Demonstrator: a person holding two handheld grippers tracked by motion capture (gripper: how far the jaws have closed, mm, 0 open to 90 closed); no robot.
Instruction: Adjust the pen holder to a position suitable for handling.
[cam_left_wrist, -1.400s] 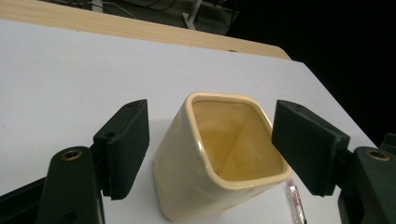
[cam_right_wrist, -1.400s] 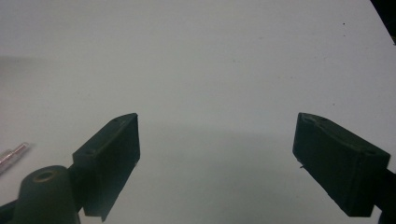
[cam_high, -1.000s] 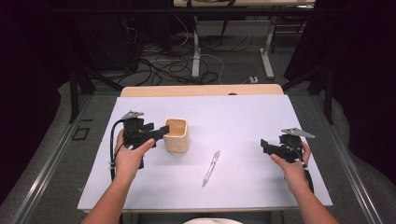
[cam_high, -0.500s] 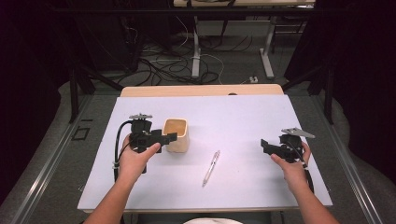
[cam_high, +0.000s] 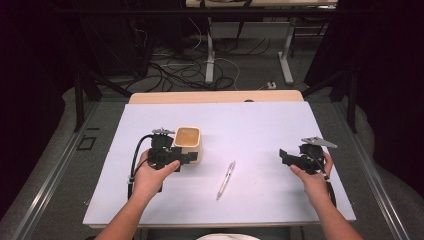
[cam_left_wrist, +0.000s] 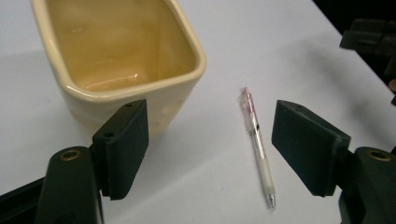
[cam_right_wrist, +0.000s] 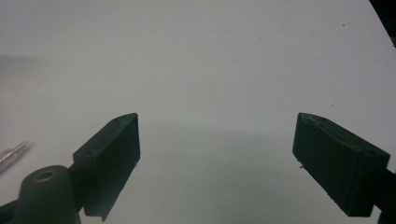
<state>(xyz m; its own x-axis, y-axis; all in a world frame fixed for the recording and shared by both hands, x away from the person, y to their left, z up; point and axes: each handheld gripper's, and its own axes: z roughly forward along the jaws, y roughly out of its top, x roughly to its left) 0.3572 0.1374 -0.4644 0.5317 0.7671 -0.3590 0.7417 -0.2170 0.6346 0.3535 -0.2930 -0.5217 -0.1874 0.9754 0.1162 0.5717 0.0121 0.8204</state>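
Compared w/ a sec ago, our left gripper (cam_high: 187, 157) has slid toward the cup (cam_high: 189, 144) and dropped a bit: earlier it sat off the cup's left side, now it's at the cup's near wall. In the left gripper view the fingers (cam_left_wrist: 122, 147) are wide apart w/ nothing clamped; one pad sits just in front of the cup (cam_left_wrist: 116, 60) wall, maybe touching, can't tell. The jaws opened a touch then eased back in the last half sec, nothing pressed between them. The pen (cam_left_wrist: 258, 147) lies on the desk (cam_high: 260, 125) between the two pads further out, well clear of the cup.

Our right gripper (cam_high: 284, 156) hasn't moved; fingers wide, empty, over bare desk, pen tip (cam_right_wrist: 13, 153) at the edge of its view.

We read this as lining up on the cup; grasp not yet made.
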